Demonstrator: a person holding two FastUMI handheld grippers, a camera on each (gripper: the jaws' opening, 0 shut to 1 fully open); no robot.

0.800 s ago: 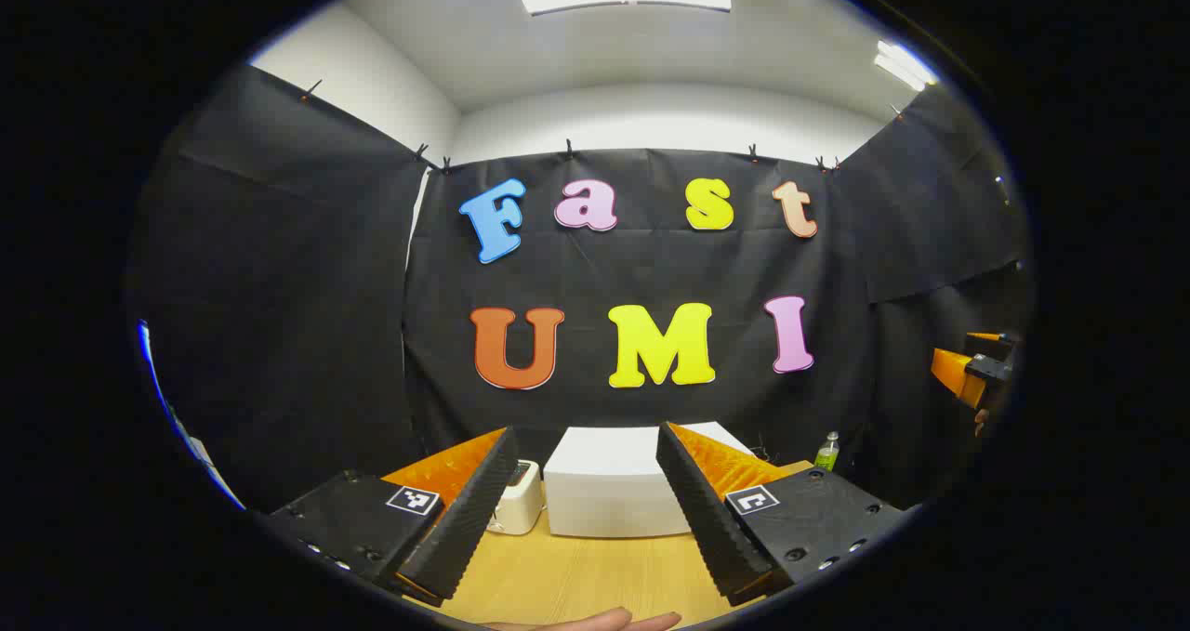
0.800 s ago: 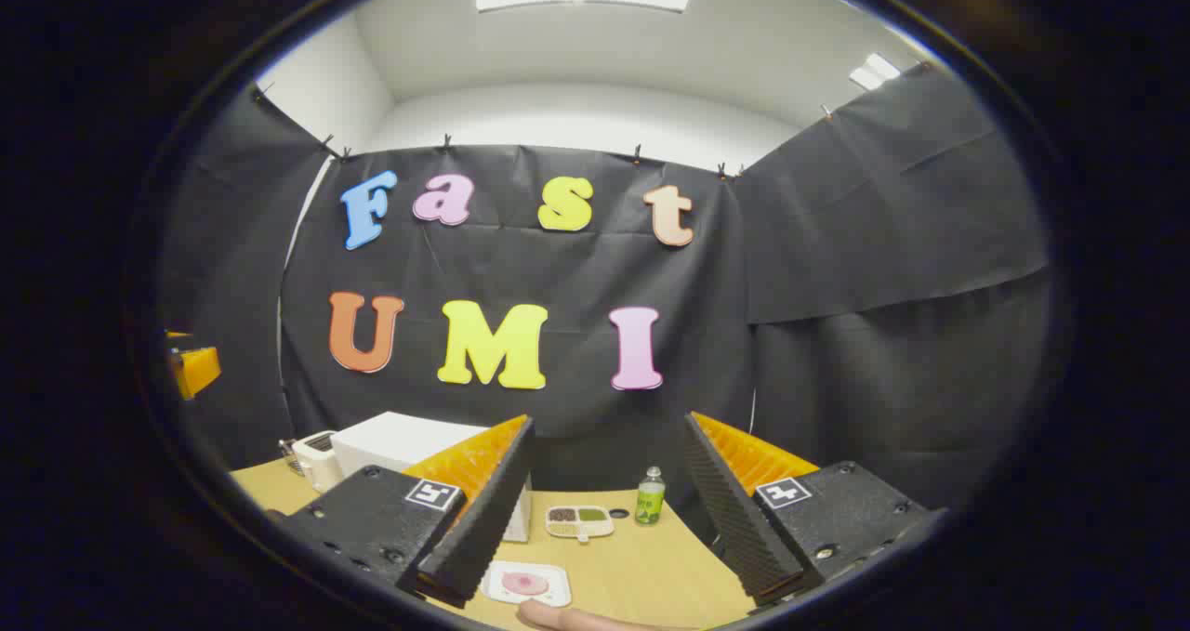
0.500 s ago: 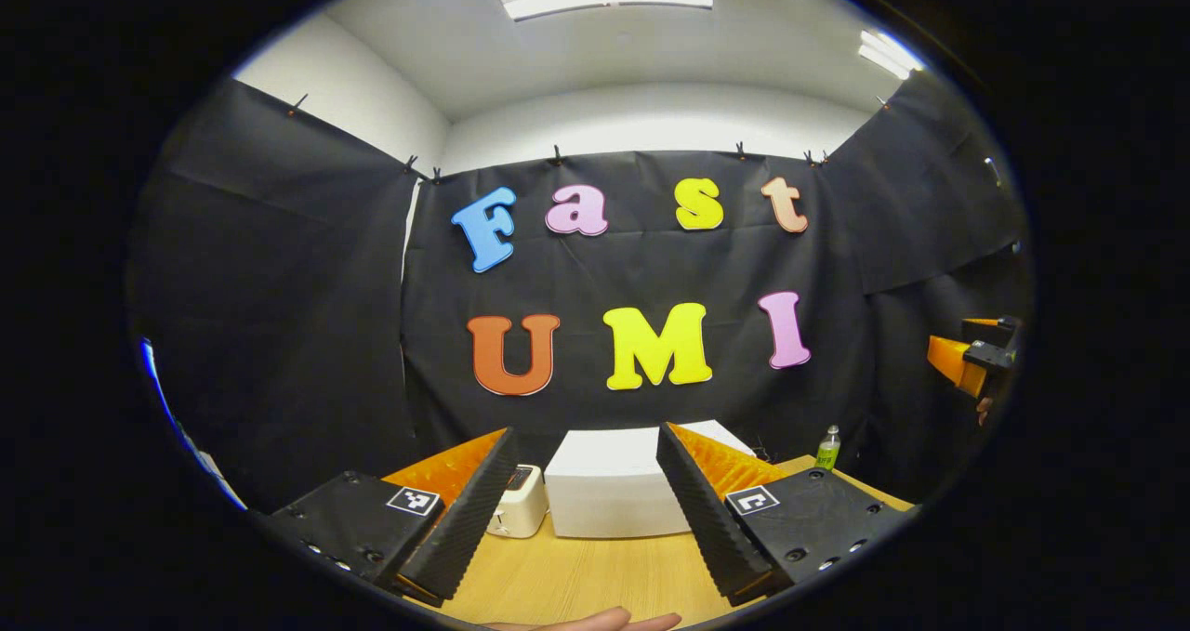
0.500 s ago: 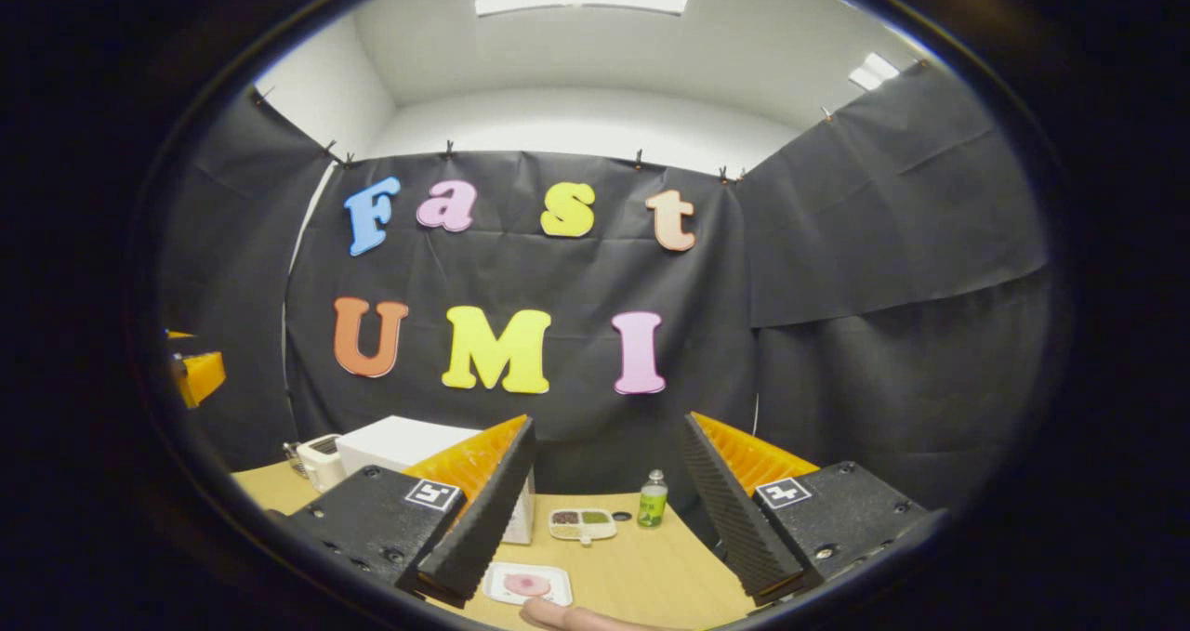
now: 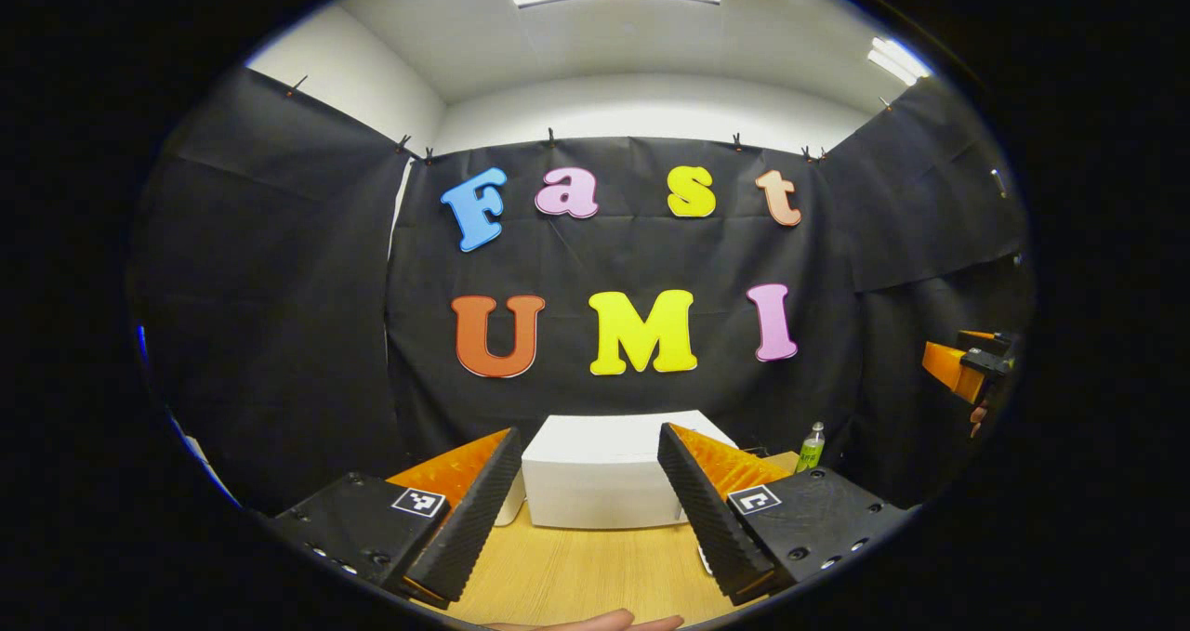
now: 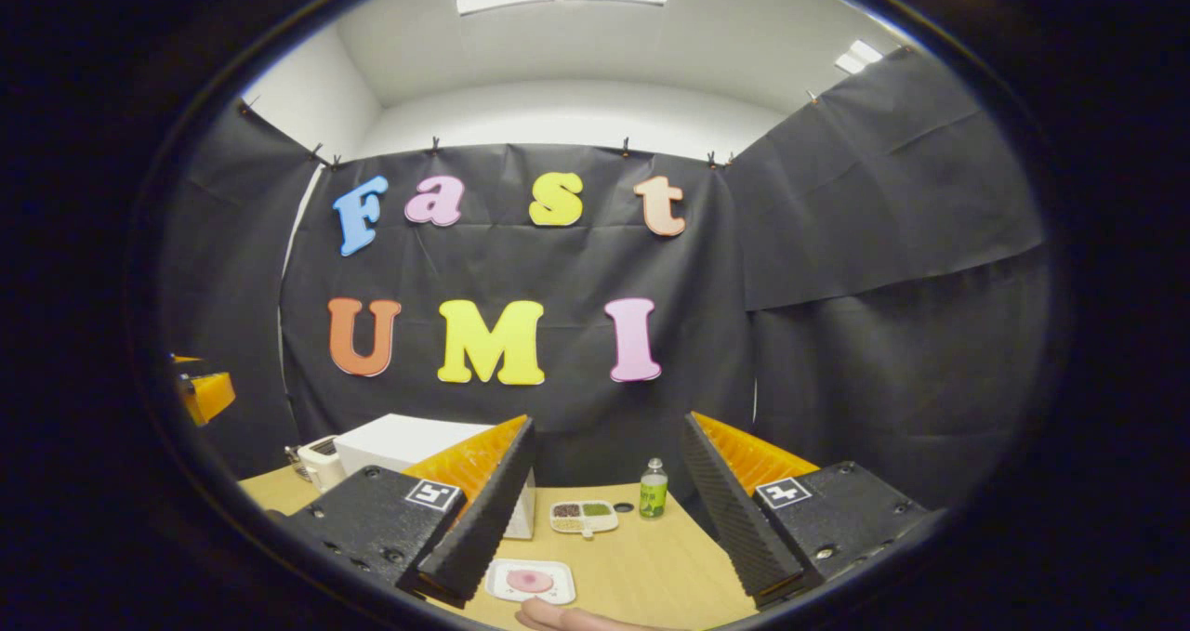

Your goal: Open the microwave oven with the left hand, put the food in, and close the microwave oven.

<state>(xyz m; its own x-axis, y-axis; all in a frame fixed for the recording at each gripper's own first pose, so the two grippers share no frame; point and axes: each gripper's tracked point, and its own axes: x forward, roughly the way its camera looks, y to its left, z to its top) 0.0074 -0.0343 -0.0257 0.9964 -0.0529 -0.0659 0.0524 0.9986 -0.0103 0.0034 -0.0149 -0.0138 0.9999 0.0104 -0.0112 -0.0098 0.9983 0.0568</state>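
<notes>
Wooden table (image 5: 576,571), white microwave (image 5: 595,473) unlabelled, green-labelled bottle (image 6: 653,490) unreadable, both hand-held grippers (image 5: 581,519) (image 6: 595,524) wide, empty

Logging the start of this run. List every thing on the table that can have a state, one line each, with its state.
microwave oven: door shut, nothing put in yet.
left hand-held gripper: open, empty, aimed at the microwave oven.
right hand-held gripper: open, empty, above the table.
plate of food: flat on the table, untouched.
divided tray: on the table, compartments filled.
green bottle: upright, cap on.
</notes>
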